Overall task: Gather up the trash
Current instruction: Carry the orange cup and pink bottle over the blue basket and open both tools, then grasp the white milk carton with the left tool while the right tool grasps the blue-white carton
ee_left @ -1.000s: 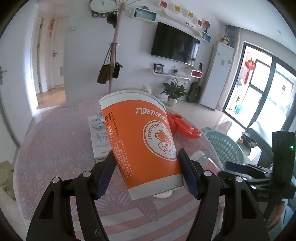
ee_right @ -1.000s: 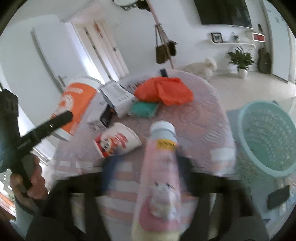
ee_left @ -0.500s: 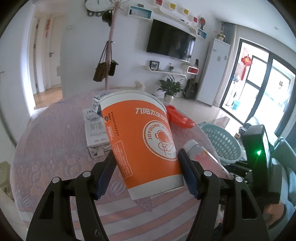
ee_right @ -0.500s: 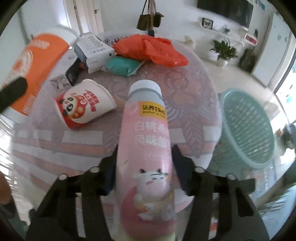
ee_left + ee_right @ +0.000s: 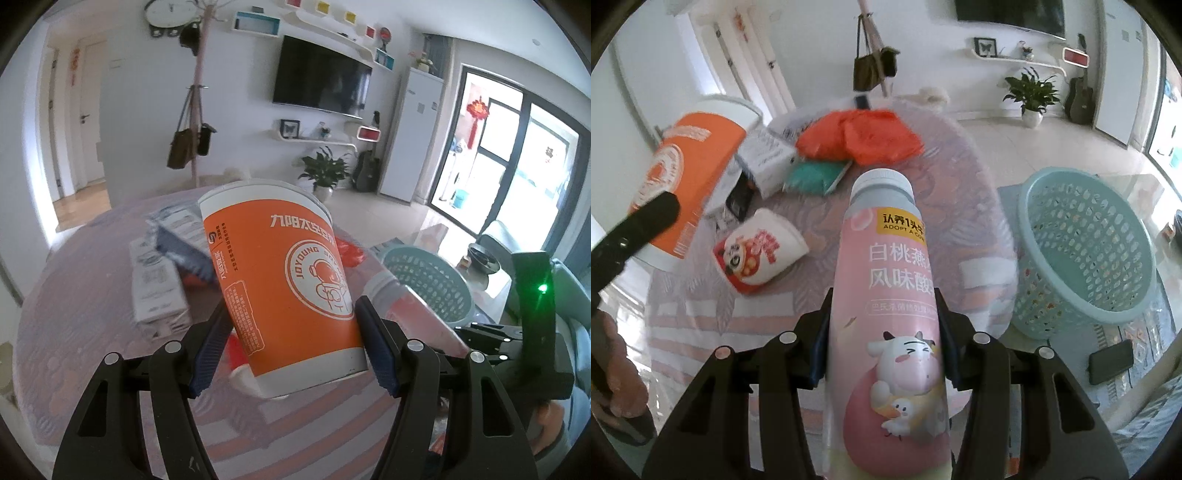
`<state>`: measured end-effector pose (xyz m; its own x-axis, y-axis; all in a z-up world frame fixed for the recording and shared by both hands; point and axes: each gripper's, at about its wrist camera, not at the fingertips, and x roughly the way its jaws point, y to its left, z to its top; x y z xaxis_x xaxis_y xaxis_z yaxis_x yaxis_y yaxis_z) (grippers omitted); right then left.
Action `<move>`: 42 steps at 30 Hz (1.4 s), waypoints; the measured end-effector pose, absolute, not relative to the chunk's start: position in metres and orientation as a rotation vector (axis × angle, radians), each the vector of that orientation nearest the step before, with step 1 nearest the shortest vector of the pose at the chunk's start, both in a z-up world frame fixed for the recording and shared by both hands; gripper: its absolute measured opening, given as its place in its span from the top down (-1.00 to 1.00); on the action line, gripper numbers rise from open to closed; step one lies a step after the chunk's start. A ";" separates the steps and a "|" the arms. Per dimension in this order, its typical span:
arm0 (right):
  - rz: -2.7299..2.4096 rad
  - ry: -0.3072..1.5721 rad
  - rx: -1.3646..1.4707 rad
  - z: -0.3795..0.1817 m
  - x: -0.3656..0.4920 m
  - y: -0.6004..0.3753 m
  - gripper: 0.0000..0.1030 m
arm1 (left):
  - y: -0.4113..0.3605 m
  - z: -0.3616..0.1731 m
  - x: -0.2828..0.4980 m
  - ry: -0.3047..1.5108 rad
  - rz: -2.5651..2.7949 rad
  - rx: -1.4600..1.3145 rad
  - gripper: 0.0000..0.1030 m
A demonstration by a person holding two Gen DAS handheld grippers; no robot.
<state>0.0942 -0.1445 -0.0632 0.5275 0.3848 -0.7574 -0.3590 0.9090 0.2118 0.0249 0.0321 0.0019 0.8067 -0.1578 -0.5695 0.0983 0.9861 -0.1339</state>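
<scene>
Left gripper [image 5: 291, 332] pinching a tall orange paper cup [image 5: 284, 284], tilted, lifted above the round table [image 5: 74, 314]. Right gripper [image 5: 882, 332] clamped around a pink drink bottle [image 5: 886, 295], cap pointing away, also raised over the table. Beside the table, on the right, a pale green basket [image 5: 1086, 251]. On the table: small panda cup [image 5: 757, 251] on its side, orange bag [image 5: 860, 136], white boxes [image 5: 157, 288].
</scene>
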 end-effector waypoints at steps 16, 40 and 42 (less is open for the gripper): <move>0.133 0.820 0.333 -0.059 0.141 -0.298 0.12 | -0.111 -0.003 0.120 0.703 -0.338 0.078 -0.27; -0.193 0.839 0.493 -0.125 0.180 -0.402 0.00 | -0.215 -0.074 0.199 0.888 -0.450 0.134 -0.46; -0.186 0.840 0.479 -0.123 0.177 -0.397 0.00 | -0.211 -0.072 0.195 0.880 -0.444 0.128 -0.46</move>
